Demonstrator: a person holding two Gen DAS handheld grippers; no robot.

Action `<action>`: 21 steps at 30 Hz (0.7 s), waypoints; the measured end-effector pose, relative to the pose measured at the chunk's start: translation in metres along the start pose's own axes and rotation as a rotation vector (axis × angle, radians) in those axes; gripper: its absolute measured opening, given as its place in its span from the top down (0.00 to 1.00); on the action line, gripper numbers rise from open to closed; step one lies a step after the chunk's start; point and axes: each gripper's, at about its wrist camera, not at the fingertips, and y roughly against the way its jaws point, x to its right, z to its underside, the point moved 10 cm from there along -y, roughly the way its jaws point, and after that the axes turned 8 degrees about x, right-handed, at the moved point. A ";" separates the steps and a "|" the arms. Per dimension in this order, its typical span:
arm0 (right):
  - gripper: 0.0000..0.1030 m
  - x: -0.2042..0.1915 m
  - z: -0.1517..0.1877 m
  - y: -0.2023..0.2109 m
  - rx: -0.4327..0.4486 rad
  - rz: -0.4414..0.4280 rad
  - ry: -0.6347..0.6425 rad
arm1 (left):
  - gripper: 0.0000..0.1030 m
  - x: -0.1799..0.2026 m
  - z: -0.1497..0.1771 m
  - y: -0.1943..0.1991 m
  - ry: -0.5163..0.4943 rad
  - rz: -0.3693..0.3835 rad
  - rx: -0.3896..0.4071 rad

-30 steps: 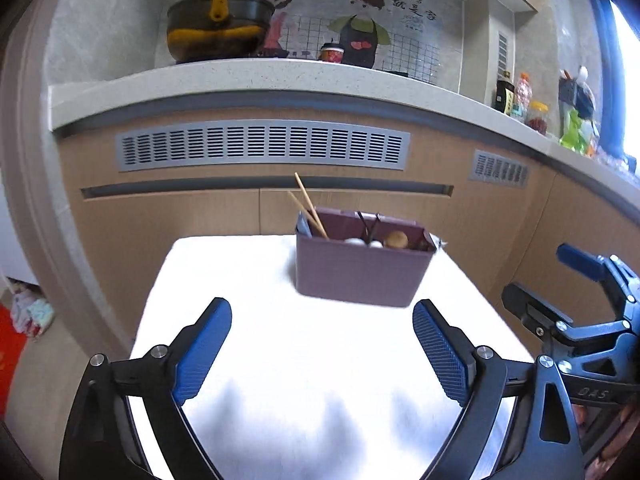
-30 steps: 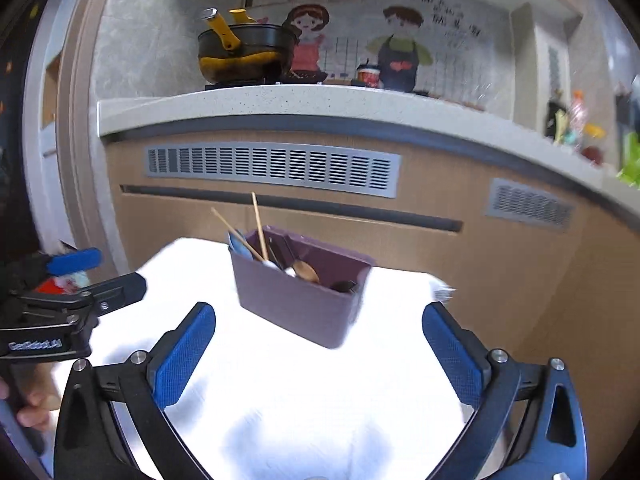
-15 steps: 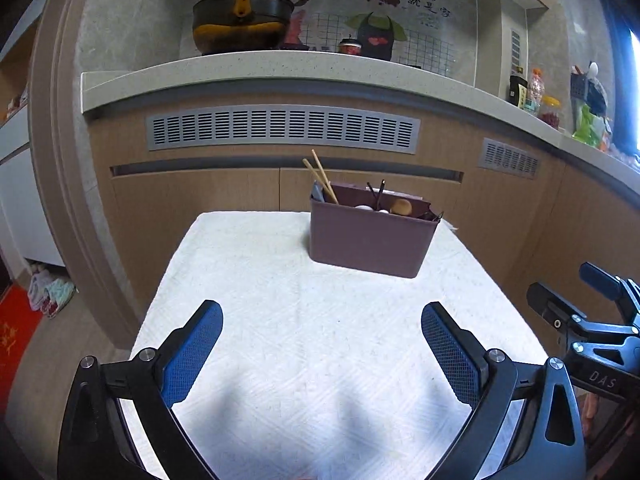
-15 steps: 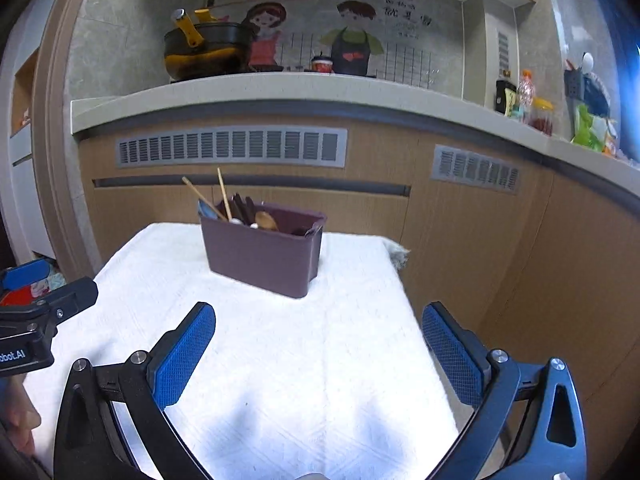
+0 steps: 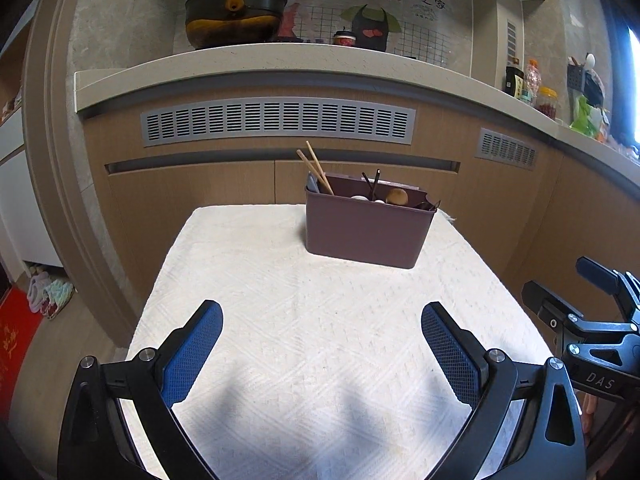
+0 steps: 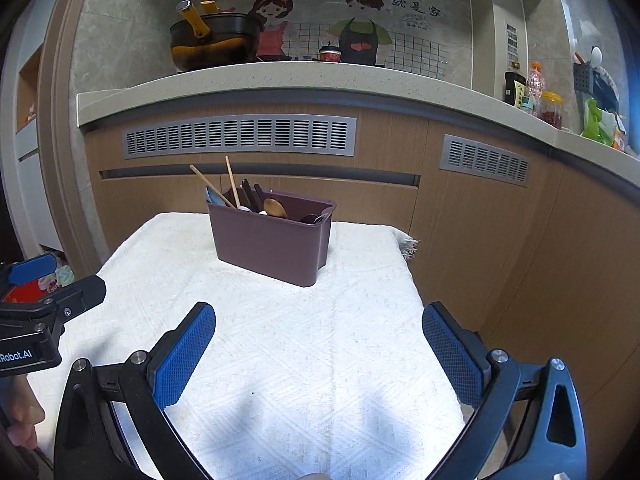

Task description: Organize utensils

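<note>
Both claws have drawn back from the brown utensil caddy (image 5: 370, 226), which now sits smaller, at upper centre of each view, on the white-clothed bench (image 5: 312, 340). Left claw (image 5: 322, 354) and right claw (image 6: 318, 354) gape wide — empty. Chopsticks (image 6: 224, 184) and a wooden spoon (image 6: 275, 208) stand inside the caddy.

Utensils (image 5: 320, 170) stand in the bin (image 5: 366, 232) on the cloth (image 5: 320, 320).

Both grippers (L (image 5: 322, 354), R (image 6: 319, 352)) farther back from bin (image 5: 366, 232).
</note>
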 end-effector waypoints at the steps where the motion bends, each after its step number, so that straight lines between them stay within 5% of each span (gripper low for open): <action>1: 0.00 0.000 0.000 0.000 0.001 0.000 0.000 | 0.04 0.000 0.000 0.000 0.000 0.002 0.000; 21: 0.00 -0.001 -0.001 0.001 0.004 0.000 0.000 | 0.04 0.003 0.002 -0.001 -0.005 0.008 -0.015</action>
